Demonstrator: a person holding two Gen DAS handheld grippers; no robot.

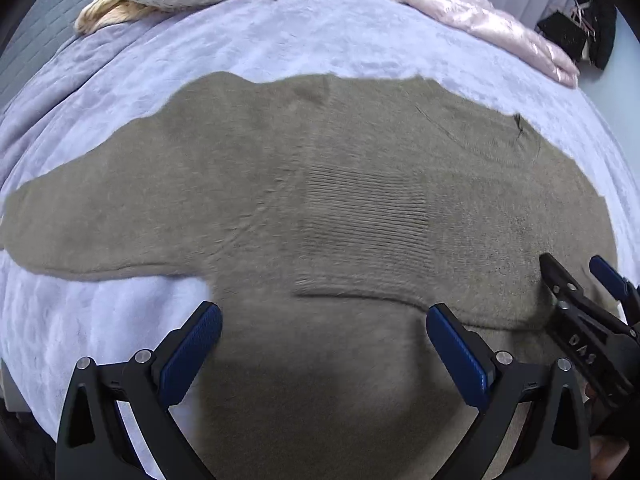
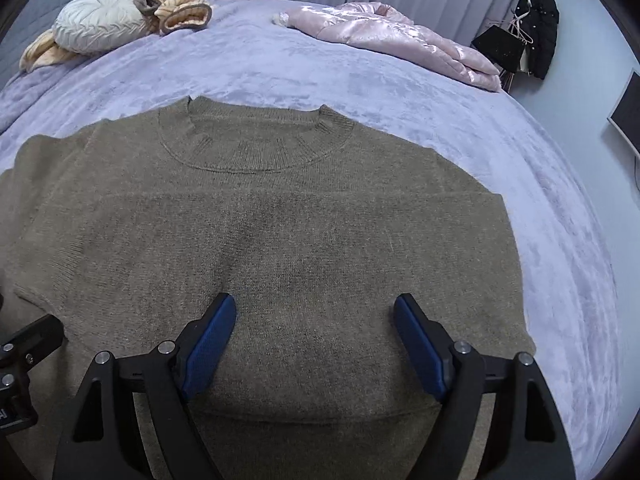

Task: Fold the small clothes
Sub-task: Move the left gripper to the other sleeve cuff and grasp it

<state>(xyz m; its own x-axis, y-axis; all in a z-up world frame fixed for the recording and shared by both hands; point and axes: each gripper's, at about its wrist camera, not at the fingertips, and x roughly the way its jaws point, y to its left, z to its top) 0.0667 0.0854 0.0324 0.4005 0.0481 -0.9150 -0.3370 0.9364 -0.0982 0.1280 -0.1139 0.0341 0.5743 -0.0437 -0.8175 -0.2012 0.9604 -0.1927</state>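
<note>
A brown knit sweater point(image 1: 320, 200) lies flat on a lilac bed cover point(image 1: 280, 40). In the left wrist view one sleeve stretches out to the left and the other sleeve's ribbed cuff is folded across the body. My left gripper point(image 1: 324, 320) is open and empty over the sweater's lower part. My right gripper point(image 1: 576, 268) shows at the right edge there. In the right wrist view the sweater point(image 2: 260, 240) has its round collar far from me, and my right gripper point(image 2: 314, 306) is open and empty above its middle.
A round cream cushion point(image 2: 100, 24) and a peach garment point(image 2: 184, 8) lie at the bed's far left. A shiny pink jacket point(image 2: 400, 36) lies at the far right. Curtains, a black coat point(image 2: 540, 28) on a hanger and the bed's right edge are beyond.
</note>
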